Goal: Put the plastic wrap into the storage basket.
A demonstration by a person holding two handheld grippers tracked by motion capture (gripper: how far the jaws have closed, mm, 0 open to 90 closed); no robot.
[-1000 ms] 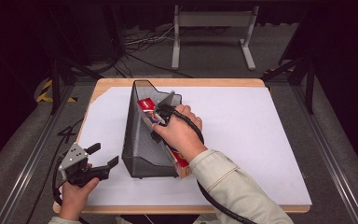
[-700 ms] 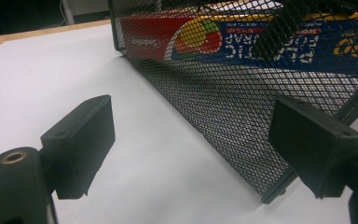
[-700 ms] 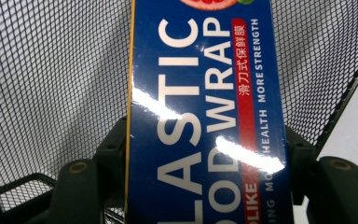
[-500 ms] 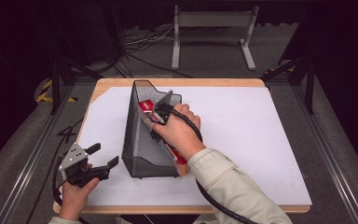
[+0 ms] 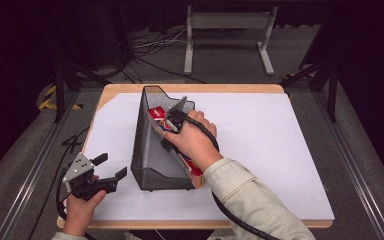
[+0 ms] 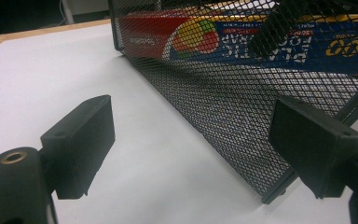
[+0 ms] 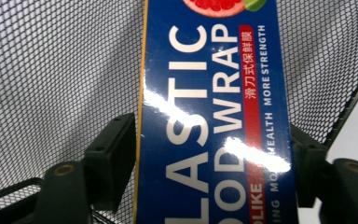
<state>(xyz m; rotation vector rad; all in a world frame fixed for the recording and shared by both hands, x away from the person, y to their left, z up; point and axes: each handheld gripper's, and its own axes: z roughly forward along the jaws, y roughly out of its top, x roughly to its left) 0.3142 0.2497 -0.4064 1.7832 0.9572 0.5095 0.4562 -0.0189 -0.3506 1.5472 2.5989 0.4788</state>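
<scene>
Plastic-wrap box (image 7: 212, 121), a long blue carton with white lettering and a red strip of print, lies inside the black mesh file holder (image 5: 152, 150), seen through the holder's mesh in the left gripper view (image 6: 261, 39) and as a red and blue edge along the holder's open side in the high view (image 5: 156, 113). In the right gripper view the two black jaws of the right claw (image 7: 212, 163) press against the box's two long edges, so this claw is clamped on the box; mesh wall (image 7: 51, 70) rises behind and beside it. In the high view the right claw (image 5: 172, 121) is reached into the holder's upper opening, the right hand (image 5: 192, 142) wrapped around it, a pale sleeve (image 5: 250, 200) and a black cable (image 5: 235, 215) trailing toward the bottom edge.

The holder stands upright on a white sheet (image 5: 260, 145) that covers the wooden table (image 5: 190, 88), toward the table's left half, its tall end farther from the person.

The left claw (image 5: 111, 167), held by the left hand (image 5: 80, 210) at the table's near left corner, has its jaws spread wide apart and holds nothing; a grey three-cornered plate (image 5: 77, 167) tops it. In the left gripper view the left claw (image 6: 191, 135) points at the holder's near lower corner (image 6: 272, 191), apart from it.

Beyond the table lie a dark floor with cables (image 5: 150, 45) and a light metal stand (image 5: 227, 22).
</scene>
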